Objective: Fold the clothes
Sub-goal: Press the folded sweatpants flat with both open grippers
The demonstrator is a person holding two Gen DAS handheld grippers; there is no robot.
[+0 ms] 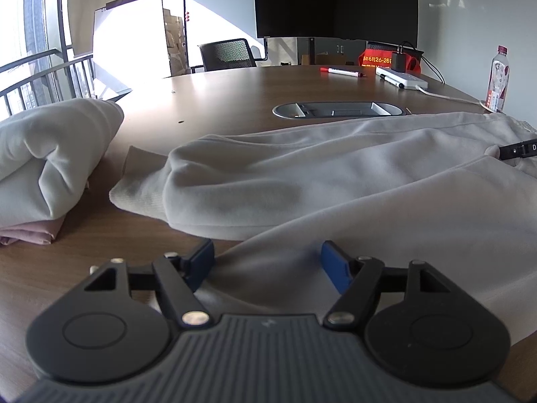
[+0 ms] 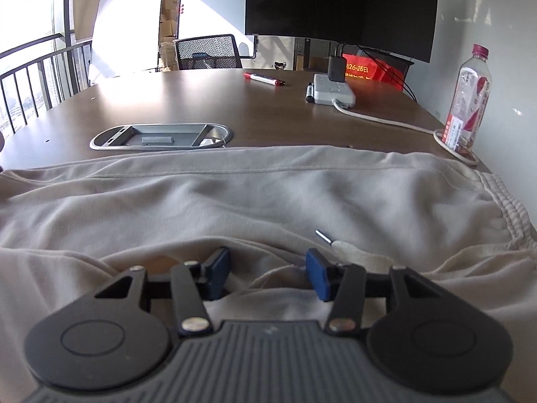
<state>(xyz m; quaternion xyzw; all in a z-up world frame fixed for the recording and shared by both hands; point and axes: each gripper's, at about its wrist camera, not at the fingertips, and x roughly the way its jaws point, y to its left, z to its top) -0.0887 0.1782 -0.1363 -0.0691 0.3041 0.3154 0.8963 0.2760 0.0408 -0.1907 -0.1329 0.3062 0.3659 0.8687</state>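
Observation:
Light grey sweatpants (image 1: pixel 335 174) lie spread across the brown table, one leg doubled over the other, with a ribbed cuff (image 1: pixel 134 194) at the left. My left gripper (image 1: pixel 266 265) is open, its blue fingers low at the near edge of a pant leg. In the right wrist view the sweatpants (image 2: pixel 251 198) fill the foreground, the elastic waistband (image 2: pixel 506 215) at right and a drawstring tip (image 2: pixel 324 236) showing. My right gripper (image 2: pixel 268 273) is open, its fingers straddling a fold of cloth near the waist. The right gripper's tip (image 1: pixel 518 149) shows in the left wrist view.
A stack of folded clothes (image 1: pixel 50 168), white over pink, sits at left. A cable hatch (image 1: pixel 337 110) is set in the table. Beyond lie a red marker (image 2: pixel 265 79), a power strip (image 2: pixel 332 90) with cable, and a water bottle (image 2: pixel 468 100) at the right edge.

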